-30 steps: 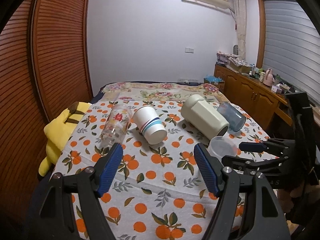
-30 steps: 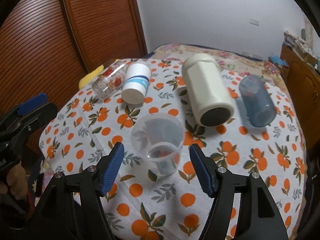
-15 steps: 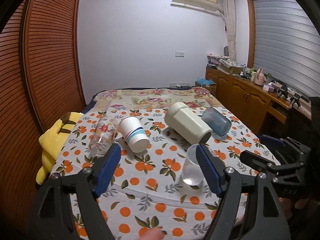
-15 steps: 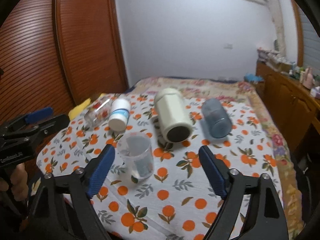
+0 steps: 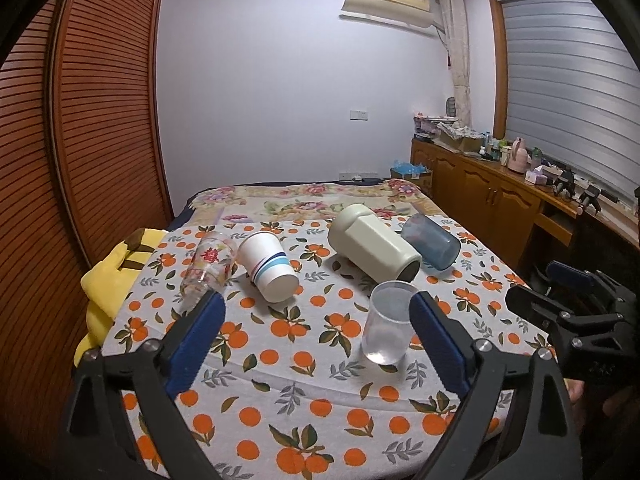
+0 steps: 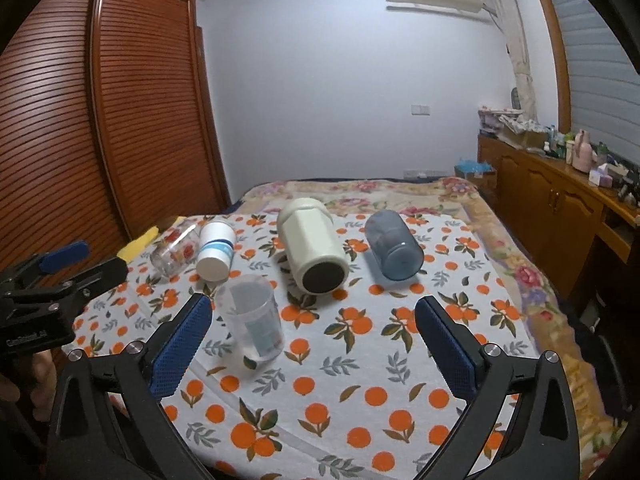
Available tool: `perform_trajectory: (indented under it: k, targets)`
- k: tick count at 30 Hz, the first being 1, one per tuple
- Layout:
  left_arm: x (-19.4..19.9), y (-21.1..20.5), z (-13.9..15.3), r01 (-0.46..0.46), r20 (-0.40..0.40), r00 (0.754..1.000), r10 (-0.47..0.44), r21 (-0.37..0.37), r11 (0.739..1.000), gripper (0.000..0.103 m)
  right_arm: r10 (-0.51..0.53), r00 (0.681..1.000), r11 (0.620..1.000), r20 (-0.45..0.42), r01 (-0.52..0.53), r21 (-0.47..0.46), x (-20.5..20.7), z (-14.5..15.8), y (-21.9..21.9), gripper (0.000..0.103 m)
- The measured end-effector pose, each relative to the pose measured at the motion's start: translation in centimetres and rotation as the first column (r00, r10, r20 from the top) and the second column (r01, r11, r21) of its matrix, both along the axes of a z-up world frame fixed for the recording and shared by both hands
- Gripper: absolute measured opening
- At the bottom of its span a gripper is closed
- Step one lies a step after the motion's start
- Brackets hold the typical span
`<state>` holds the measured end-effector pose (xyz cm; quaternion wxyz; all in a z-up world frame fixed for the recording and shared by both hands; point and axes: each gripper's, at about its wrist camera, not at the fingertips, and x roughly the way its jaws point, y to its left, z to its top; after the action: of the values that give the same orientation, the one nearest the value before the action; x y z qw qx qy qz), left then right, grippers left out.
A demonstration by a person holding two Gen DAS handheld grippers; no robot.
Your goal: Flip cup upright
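Note:
A clear plastic cup (image 5: 389,328) stands upright on the orange-print cloth (image 5: 304,368); it also shows in the right wrist view (image 6: 253,320). Behind it lie on their sides a white paper cup with blue stripes (image 5: 267,266), a printed glass (image 5: 208,266), a cream tumbler (image 5: 372,248) and a blue cup (image 5: 431,246). My left gripper (image 5: 316,340) is open and empty, near the front edge. My right gripper (image 6: 308,344) is open and empty, pulled back from the clear cup, which sits by its left finger (image 6: 182,344).
A yellow plush toy (image 5: 114,276) lies at the cloth's left edge. A wooden slatted wardrobe (image 5: 80,120) stands on the left. A wooden cabinet (image 5: 492,196) with clutter runs along the right. A floral blanket (image 5: 304,200) lies behind the cloth.
Both grippers have drawn back and tilted up from the cups. The right gripper's jaws have spread wider and the clear cup stands free, farther from it.

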<state>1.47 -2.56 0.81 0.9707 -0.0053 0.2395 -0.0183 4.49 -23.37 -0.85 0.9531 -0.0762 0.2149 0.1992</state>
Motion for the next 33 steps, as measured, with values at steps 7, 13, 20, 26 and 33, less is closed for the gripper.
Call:
perform_trajectory:
  k: [7,13,20,26,33]
  targets:
    - [-0.59,0.37,-0.8,-0.004,-0.02,1.0,0.004,0.0,1.0,0.094,-0.019,1.0,1.0,0.001,0.019,0.008,-0.07,-0.66,-0.38,0.103]
    - [-0.76,0.49,-0.96,-0.003,-0.024,1.0,0.003,-0.002,1.0,0.094,-0.03,1.0,1.0,0.007,0.03,0.001,-0.09,-0.79,-0.34,0.103]
    - [-0.88,0.58,-1.0,-0.005,-0.024,1.0,0.005,0.0,1.0,0.094,-0.031,0.999,1.0,0.008,0.031,0.001,-0.07,-0.83,-0.33,0.103]
    - [-0.92,0.73,-1.02,-0.004,-0.024,1.0,0.004,0.0,1.0,0.094,-0.033,0.999,0.999,0.013,0.033,-0.001,-0.13,-0.78,-0.34,0.103]
    - [-0.96,0.79,-0.96,-0.004,-0.022,1.0,0.004,0.001,1.0,0.094,-0.034,0.999,0.999,0.012,0.034,0.0,-0.17,-0.87,-0.32,0.103]
